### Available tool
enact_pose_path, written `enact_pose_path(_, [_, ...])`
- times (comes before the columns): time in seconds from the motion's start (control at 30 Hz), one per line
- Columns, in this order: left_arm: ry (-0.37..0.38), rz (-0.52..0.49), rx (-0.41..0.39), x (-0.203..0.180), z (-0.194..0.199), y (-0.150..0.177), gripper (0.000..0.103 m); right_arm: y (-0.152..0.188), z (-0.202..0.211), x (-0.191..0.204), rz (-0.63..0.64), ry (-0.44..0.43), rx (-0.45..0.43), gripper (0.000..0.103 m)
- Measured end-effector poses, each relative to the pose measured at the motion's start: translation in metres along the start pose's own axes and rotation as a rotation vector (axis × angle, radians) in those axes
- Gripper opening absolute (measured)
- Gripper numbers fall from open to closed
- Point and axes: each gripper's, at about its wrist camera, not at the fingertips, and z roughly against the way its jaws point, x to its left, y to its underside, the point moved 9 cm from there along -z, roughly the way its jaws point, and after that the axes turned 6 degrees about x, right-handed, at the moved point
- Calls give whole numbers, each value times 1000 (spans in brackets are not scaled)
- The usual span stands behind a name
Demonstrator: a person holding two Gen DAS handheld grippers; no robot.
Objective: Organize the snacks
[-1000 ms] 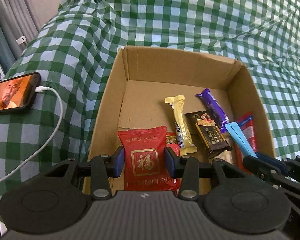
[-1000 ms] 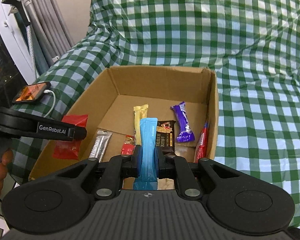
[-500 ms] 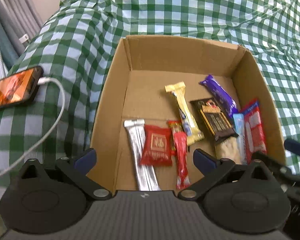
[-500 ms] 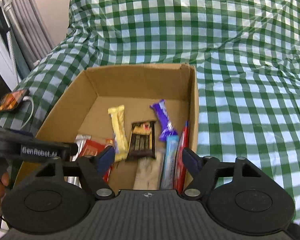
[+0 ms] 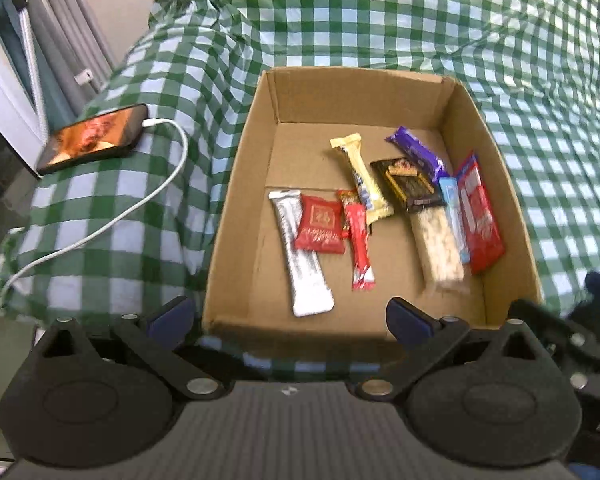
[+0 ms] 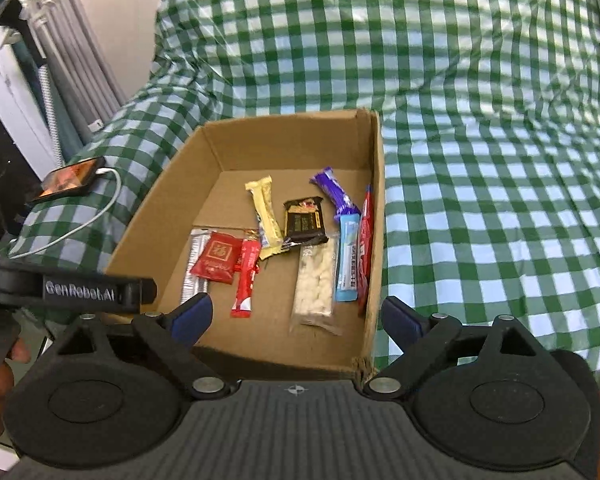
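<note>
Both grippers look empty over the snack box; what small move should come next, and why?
Probably draw both grippers back from the cardboard box toward any snacks left outside it. The left gripper is open and empty; the right gripper is opening with nothing between its fingers. The red packet and blue bar lie inside.

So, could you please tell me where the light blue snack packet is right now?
The light blue packet lies flat inside the cardboard box, near its right wall in the right wrist view, between the clear rice-cracker bar and the red wrapper.

Soft daylight, fisheye warp, slight blur
</note>
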Motion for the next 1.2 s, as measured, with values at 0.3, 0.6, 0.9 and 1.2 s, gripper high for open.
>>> enact_pose_path(0.3, [-37,8,-65,-5,34,37,103,18,43,12,89,23,-89,97])
enact_pose_path(0.6, [-42,70,-114,0,58,62,103,35,71,20,119,14,-147,102])
enact_pose_path(0.9, [-53,90,-126,6,69,70,103,43,86,37,185,2,-172,102])
enact_pose_path(1.2, [-56,98,-132,9,75,74,103,45,88,40,194,5,-172,102])
